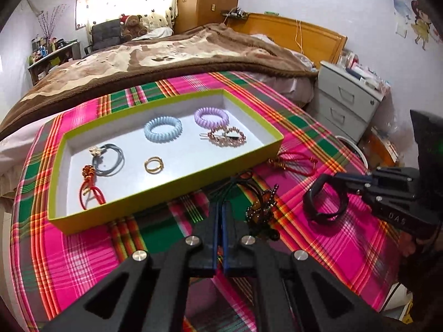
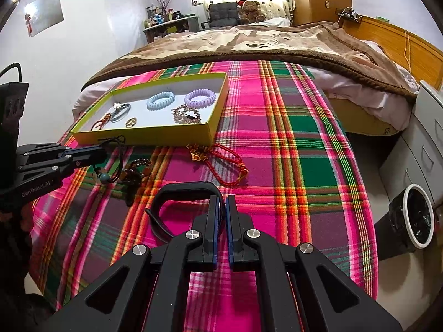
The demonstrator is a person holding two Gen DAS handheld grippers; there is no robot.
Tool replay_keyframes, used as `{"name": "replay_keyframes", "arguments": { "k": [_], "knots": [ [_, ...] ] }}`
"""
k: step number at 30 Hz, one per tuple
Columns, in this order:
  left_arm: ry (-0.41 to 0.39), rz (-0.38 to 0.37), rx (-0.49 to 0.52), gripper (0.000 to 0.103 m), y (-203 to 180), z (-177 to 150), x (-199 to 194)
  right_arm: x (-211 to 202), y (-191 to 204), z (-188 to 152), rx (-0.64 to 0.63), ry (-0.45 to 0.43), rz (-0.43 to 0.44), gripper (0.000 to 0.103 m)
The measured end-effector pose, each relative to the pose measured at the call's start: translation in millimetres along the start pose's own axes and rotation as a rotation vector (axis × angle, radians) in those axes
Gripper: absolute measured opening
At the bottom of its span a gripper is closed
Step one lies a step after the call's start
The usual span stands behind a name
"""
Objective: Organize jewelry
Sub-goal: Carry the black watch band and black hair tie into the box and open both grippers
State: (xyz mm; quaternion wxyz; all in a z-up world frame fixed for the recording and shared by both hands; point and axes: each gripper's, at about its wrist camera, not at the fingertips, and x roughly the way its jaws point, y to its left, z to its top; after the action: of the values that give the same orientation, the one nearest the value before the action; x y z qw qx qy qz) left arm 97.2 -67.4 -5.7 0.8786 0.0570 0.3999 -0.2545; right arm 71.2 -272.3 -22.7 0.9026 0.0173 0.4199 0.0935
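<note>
Both grippers work over a plaid blanket (image 2: 277,138) spread on a bed, with a shallow green tray (image 1: 171,182) lying on it. The left gripper (image 1: 220,207) has its jaws clenched on a thin black cord (image 1: 235,184), which leads to a string of brown beads (image 1: 261,213) lying on the blanket just in front of the tray's near wall; from the right wrist view this cord (image 2: 116,141) hangs from the fingertips close against the tray. The right gripper (image 2: 223,202) has its jaws pinched on a black band (image 2: 182,189), a loop that rests on the blanket to the right of the beads. A red cord necklace (image 2: 224,166) with gold ornaments lies loose on the blanket between the band and the tray. Inside the tray lie a blue coil hair tie (image 1: 162,128), a purple coil hair tie (image 1: 211,116), a copper beaded bracelet (image 1: 227,137) touching the purple one, a grey hair band (image 1: 109,159), a pair of gold rings (image 1: 154,164) and a red knotted cord (image 1: 90,186).
</note>
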Motion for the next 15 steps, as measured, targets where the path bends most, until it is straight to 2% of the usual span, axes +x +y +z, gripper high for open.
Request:
{"name": "replay_keyframes", "arguments": {
  "k": [5,15],
  "knots": [
    [-0.035,-0.006,-0.033,0.002,9.3,0.3,-11.1,-7.0,5.3,2.6,0.000,-0.024,0.009,0.004],
    [-0.115,0.030,-0.079,0.002,27.2,5.1,-37.2,-19.9,17.1,14.1,0.000,-0.073,0.015,0.004]
  ]
}}
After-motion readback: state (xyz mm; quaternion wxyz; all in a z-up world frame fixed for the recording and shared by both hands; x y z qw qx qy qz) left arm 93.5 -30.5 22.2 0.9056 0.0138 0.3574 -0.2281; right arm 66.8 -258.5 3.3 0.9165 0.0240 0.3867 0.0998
